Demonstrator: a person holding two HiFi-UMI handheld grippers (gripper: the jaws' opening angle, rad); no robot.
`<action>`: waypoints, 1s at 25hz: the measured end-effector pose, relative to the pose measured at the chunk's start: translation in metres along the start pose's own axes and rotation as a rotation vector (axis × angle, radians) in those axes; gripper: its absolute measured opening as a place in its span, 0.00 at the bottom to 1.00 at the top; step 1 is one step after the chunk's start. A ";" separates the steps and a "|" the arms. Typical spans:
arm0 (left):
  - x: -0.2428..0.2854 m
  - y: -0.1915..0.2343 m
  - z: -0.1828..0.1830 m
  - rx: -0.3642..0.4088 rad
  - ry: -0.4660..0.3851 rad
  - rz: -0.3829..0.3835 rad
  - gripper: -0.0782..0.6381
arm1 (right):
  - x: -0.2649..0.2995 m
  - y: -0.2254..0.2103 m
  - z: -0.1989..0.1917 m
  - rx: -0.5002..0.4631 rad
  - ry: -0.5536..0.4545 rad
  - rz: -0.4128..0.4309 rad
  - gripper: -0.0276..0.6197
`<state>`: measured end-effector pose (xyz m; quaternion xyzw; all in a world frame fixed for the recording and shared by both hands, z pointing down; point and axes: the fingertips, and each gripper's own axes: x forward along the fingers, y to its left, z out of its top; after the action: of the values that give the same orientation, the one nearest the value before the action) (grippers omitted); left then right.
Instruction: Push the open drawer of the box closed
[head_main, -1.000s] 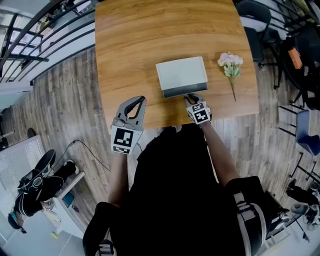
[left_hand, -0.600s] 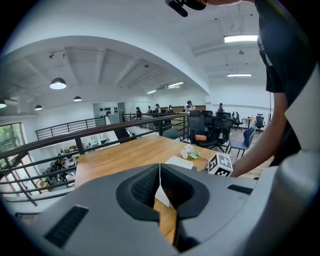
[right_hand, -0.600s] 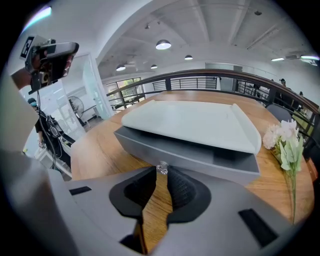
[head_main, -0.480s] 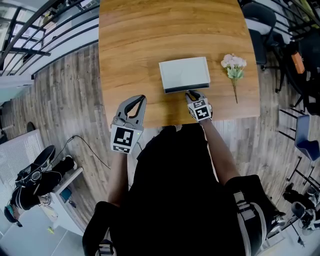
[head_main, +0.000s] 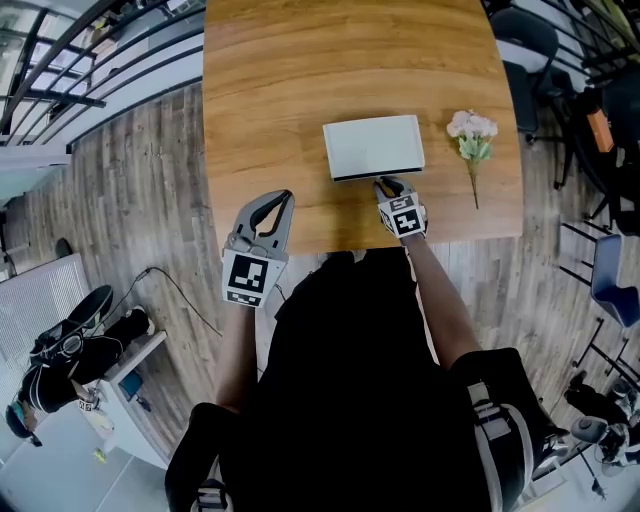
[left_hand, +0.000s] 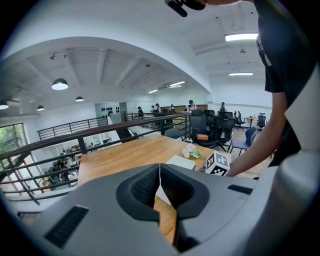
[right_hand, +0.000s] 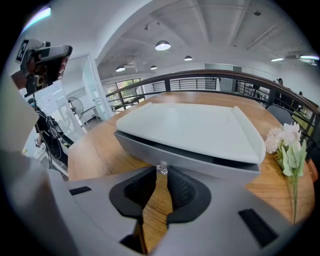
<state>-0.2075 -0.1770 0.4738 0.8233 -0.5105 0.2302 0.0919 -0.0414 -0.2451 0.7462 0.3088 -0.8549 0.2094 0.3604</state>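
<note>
Black short-sleeved shirt (head_main: 350, 380); the grey left tool (head_main: 285, 198) and right tool (head_main: 383, 183) bear black-and-white marker cubes (head_main: 248, 277).

1. The left claw (head_main: 283, 200) is held close to the body and points forward and slightly right. Its jaws are pressed together tip to tip, with nothing between them.
2. Its marker cube (head_main: 248, 278) faces up, and the left forearm (head_main: 235, 350) runs nearly straight back to the torso.
3. The right claw (head_main: 383, 184) reaches further forward than the left. Its jaws meet at the tips, with only a narrow gap behind them.
4. The right forearm (head_main: 430, 290) is stretched out, angled forward and slightly left, and its marker cube (head_main: 404, 220) is tilted up.
</note>
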 end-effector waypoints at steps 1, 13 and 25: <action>-0.001 0.000 -0.001 0.000 0.000 0.002 0.14 | 0.000 0.000 0.000 0.000 0.000 -0.001 0.17; -0.004 -0.003 0.000 0.000 0.001 0.015 0.14 | 0.003 -0.004 0.004 0.001 -0.005 0.000 0.17; -0.010 -0.006 -0.003 0.005 -0.004 0.012 0.14 | 0.003 -0.003 0.002 0.012 -0.022 -0.016 0.19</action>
<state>-0.2069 -0.1650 0.4720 0.8210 -0.5149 0.2306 0.0874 -0.0420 -0.2498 0.7474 0.3201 -0.8551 0.2080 0.3508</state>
